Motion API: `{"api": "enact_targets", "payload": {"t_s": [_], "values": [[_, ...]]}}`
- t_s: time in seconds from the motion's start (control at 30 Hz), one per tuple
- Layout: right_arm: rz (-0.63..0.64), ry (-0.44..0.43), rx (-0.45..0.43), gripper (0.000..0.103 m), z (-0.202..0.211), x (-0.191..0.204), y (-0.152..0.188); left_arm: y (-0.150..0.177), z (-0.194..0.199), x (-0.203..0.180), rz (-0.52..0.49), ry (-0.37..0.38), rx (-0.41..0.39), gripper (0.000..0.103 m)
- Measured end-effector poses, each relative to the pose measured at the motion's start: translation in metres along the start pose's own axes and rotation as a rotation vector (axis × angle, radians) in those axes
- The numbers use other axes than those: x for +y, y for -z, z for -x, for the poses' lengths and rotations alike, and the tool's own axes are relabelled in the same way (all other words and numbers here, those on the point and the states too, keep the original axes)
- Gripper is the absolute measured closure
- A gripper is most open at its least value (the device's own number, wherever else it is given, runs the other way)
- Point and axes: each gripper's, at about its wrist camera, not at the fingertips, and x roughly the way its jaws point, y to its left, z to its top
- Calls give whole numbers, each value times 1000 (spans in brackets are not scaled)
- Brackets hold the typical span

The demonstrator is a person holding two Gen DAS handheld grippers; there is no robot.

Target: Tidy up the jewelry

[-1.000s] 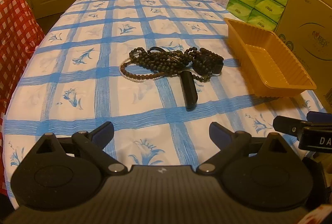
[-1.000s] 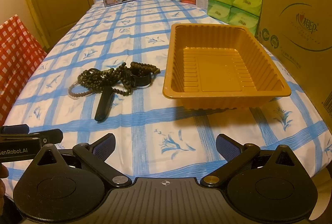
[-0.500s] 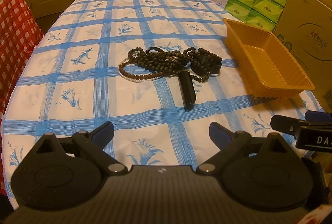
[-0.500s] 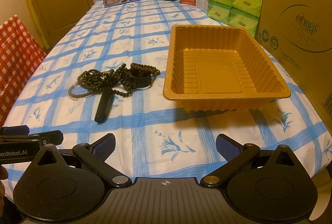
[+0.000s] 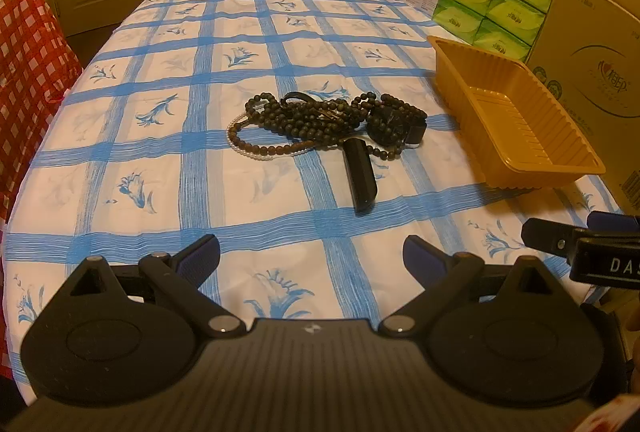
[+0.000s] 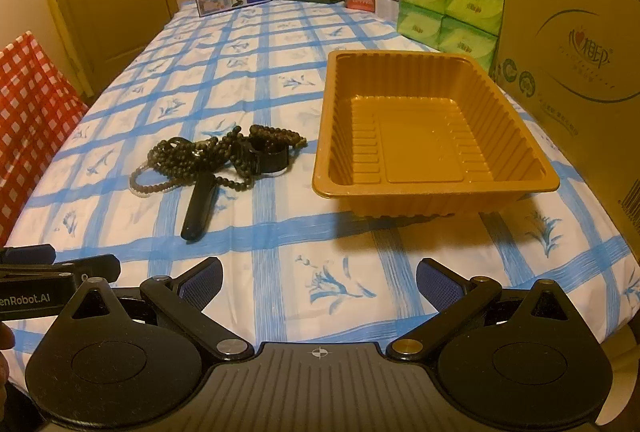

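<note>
The counter (image 6: 280,39), long and spread with a blue-checked cloth, carried everything the task needed, and nothing had yet been put away: the gold plastic tray (image 6: 434,187) stood empty near the right-hand edge, and the jewelry lay in one heap just to its left, apart from it. The work seemed to be at its very start, an approach before any grasp. The left claw (image 5: 311,259) and the right claw (image 6: 319,282) both hung low over the near end of the cloth with their jaws wide apart and nothing between them. The next move would likely call for reaching forward to the tangle of dark bead strands (image 5: 320,119) and lifting one free. How many strands made up the tangle could not be told, and the slim black piece (image 5: 360,177) at its front edge was hard to identify.
</note>
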Motion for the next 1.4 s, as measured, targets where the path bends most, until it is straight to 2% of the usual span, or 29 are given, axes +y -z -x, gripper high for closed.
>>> {"api": "enact_targets", "payload": {"t_s": [1.4], "values": [[-18,10,-19,1,-1,-4,-1,-2,-1,-3,4,6,-2,6]]}}
